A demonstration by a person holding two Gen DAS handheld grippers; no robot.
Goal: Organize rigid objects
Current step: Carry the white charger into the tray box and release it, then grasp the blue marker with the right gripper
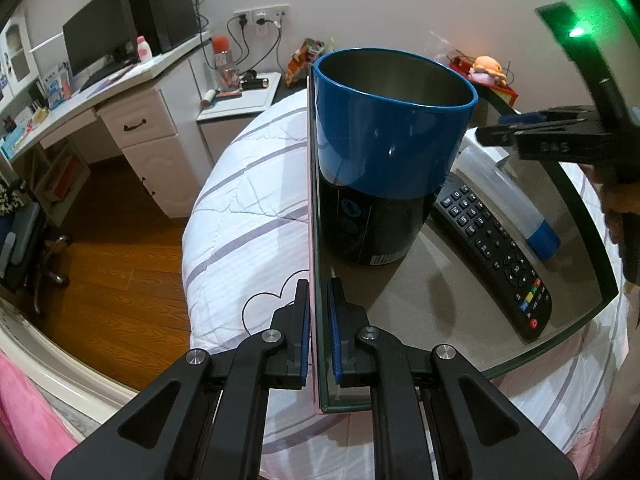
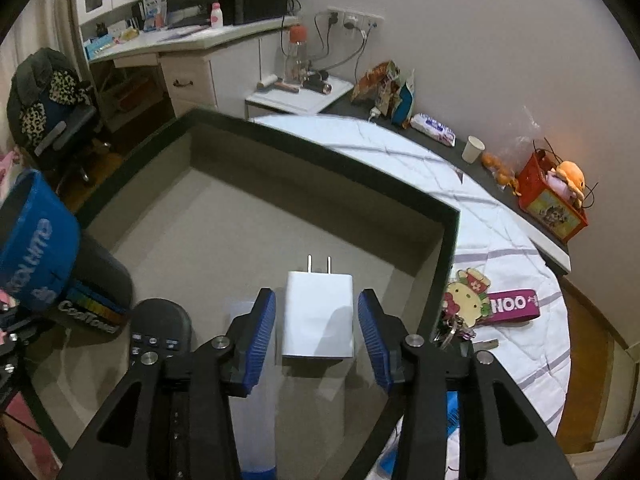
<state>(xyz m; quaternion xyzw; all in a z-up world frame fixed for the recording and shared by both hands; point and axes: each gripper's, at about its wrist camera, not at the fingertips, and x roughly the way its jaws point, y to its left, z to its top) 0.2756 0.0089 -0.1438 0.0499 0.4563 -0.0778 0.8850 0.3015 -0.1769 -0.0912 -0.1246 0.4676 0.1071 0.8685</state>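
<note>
A shallow box with a dark green rim (image 2: 320,148) lies on the bed. My left gripper (image 1: 318,284) is shut on the box's side wall (image 1: 314,200), one pad on each face. Inside the box stand a blue and black cup (image 1: 392,120), a black remote (image 1: 492,248) and a clear tube with a blue cap (image 1: 508,200). A white charger plug (image 2: 318,320) lies flat on the box floor, prongs pointing away. My right gripper (image 2: 317,294) straddles the plug, its blue pads a small gap off each side. The left wrist view shows the right gripper (image 1: 490,126) over the box's far side.
The white quilt (image 1: 248,200) surrounds the box. A cartoon keychain with a pink strap (image 2: 472,300) lies on the quilt just right of the box. A dark ledge behind holds snack bags, a paper cup (image 2: 473,149) and a red basket (image 2: 552,204). Desk and chair stand to the left.
</note>
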